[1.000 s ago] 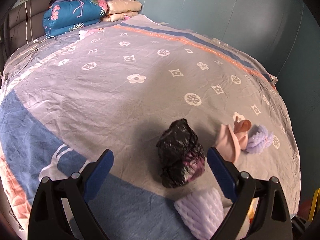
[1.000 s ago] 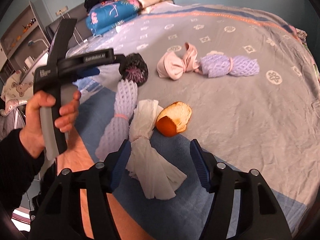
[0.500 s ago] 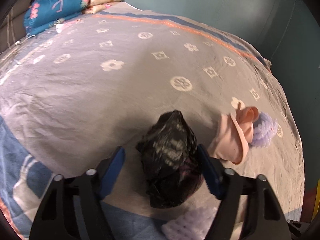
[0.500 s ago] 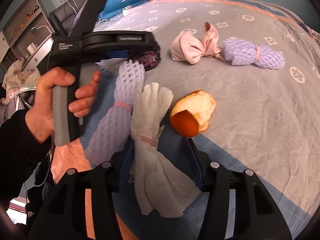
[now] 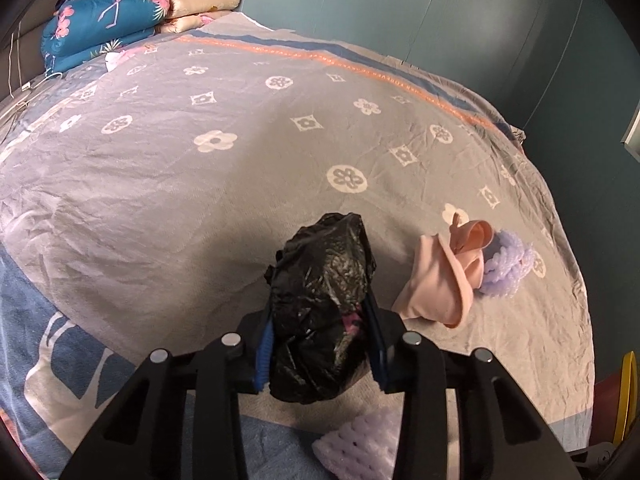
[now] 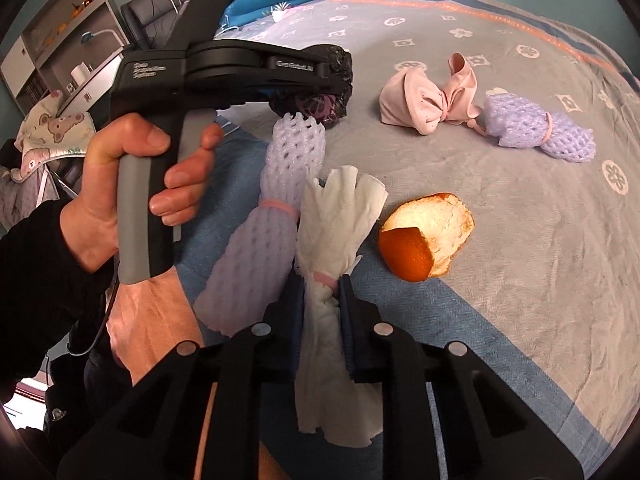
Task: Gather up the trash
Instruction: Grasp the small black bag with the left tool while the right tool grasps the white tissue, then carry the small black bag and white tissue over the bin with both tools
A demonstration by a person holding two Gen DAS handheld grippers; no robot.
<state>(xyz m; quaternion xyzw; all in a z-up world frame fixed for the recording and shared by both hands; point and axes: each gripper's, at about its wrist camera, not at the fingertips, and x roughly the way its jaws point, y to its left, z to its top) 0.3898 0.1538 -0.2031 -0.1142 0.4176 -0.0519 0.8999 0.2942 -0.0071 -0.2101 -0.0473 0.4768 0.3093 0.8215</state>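
My left gripper (image 5: 320, 336) is shut on a crumpled black plastic bag (image 5: 320, 292) resting on the bed; it also shows in the right wrist view (image 6: 316, 104), with the left gripper (image 6: 340, 76) held by a hand. My right gripper (image 6: 322, 308) is shut on the tied waist of a white paper tissue bundle (image 6: 336, 216). A purple foam net sleeve (image 6: 264, 236) lies just left of the tissue. An orange peel (image 6: 424, 240) lies to its right.
A pink cloth bundle (image 6: 428, 100) and a second purple foam net (image 6: 540, 132) lie farther out on the grey patterned bedspread (image 5: 200, 184); both show in the left wrist view (image 5: 444, 280). Folded quilts (image 5: 104, 20) are stacked at the bed head. Shelves (image 6: 60, 40) stand left.
Both grippers moved forward and closed: the left around the black bag, the right around the white tissue bundle. Both were open one second ago.
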